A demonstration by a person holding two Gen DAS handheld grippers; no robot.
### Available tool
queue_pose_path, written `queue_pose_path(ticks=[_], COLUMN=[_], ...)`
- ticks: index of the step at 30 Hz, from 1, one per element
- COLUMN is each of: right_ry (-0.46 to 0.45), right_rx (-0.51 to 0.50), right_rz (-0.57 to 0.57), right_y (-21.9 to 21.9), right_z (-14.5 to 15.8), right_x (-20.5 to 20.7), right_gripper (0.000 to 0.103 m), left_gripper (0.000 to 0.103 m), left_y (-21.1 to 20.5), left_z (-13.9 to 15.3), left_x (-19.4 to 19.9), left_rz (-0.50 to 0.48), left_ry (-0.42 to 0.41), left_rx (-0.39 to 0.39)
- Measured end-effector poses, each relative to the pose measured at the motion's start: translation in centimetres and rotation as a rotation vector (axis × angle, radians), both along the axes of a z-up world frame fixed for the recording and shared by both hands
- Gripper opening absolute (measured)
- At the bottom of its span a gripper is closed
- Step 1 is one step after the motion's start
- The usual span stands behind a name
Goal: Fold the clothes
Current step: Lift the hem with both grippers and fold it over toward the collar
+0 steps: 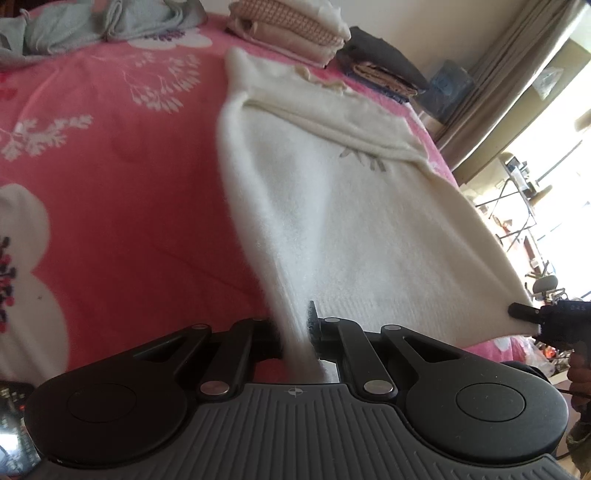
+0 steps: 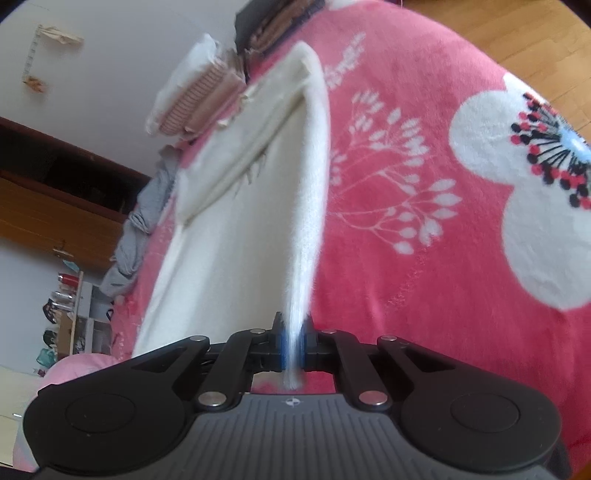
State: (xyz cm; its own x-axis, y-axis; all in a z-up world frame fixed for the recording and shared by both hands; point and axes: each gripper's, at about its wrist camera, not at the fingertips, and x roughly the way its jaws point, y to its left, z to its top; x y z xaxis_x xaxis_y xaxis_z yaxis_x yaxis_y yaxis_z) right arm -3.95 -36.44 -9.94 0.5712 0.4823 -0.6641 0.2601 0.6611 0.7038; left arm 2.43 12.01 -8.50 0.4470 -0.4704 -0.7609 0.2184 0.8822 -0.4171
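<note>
Clamping near corners of white sweater point(image 1: 332, 221) in left gripper point(image 1: 299, 332) and right gripper point(image 2: 293, 349), both clenched on fabric. Stretching ahead over pink blanket point(image 1: 110, 184). Beyond, sitting folded stack point(image 1: 291, 29), grey clothes point(image 1: 74, 33).

The left black two-finger tongs point(image 1: 301, 334) are clamped tight on a bunched corner of the fluffy white knitted sweater point(image 1: 332, 221), angled downward. The right black two-finger tongs point(image 2: 293, 345) likewise pinch the garment's other lower corner between blue pads point(image 2: 283, 347), tilted downward.
</note>
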Motion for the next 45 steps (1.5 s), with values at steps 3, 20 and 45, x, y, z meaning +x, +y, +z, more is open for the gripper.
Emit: queue_pose_path(ticks=[3, 20, 45], right_ry=[-0.007, 0.079, -0.021], right_rx=[0.019, 0.118, 0.065], right_rz=[0.01, 0.063, 0.049], right_y=[0.8, 5.1, 1.9], right_z=[0.5, 3.3, 4.1], right_x=[-0.8, -9.8, 6.4], right_gripper=[0.006, 0.006, 0.007], left_gripper=[0.004, 0.004, 0.004], left_y=[0.7, 5.4, 2.7], left_z=[0.4, -0.2, -1.2], left_x=[-0.8, -7.7, 10.8], left_rz=[-0.003, 0.051, 0.149], left_ry=[0.002, 0.163, 0.041], left_rx=[-0.008, -0.099, -0.246])
